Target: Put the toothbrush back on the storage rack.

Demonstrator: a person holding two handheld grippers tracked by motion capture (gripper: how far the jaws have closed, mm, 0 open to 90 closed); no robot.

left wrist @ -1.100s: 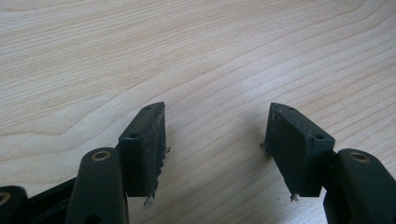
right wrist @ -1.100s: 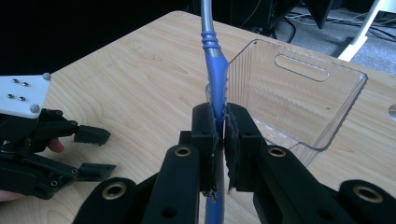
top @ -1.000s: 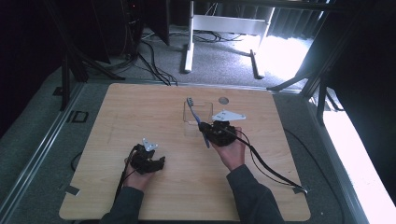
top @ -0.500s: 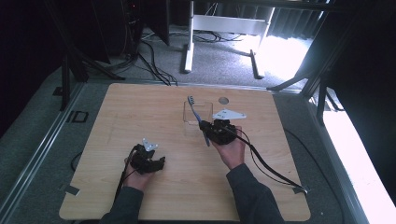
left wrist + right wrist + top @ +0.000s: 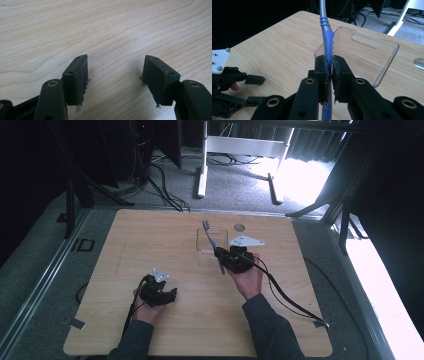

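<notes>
High view: right gripper (image 5: 226,256) pinching blue toothbrush (image 5: 214,247) mid-handle, head angled over clear bin (image 5: 204,243), guessing for drop-in. Left gripper (image 5: 159,294) parked near table (image 5: 150,235) front.

Left gripper view: jaws spread, nothing between, bare wood.

Right gripper view: jaws clamped tight on toothbrush handle, bin just behind.

Table (image 5: 150,240): pale wood-grain surface, matt, smooth. Container (image 5: 364,53): clear glossy plastic with ribbed walls. Toothbrush (image 5: 327,35): blue and translucent plastic, glossy; right gripper (image 5: 330,75) pads black, rough, frayed.
</notes>
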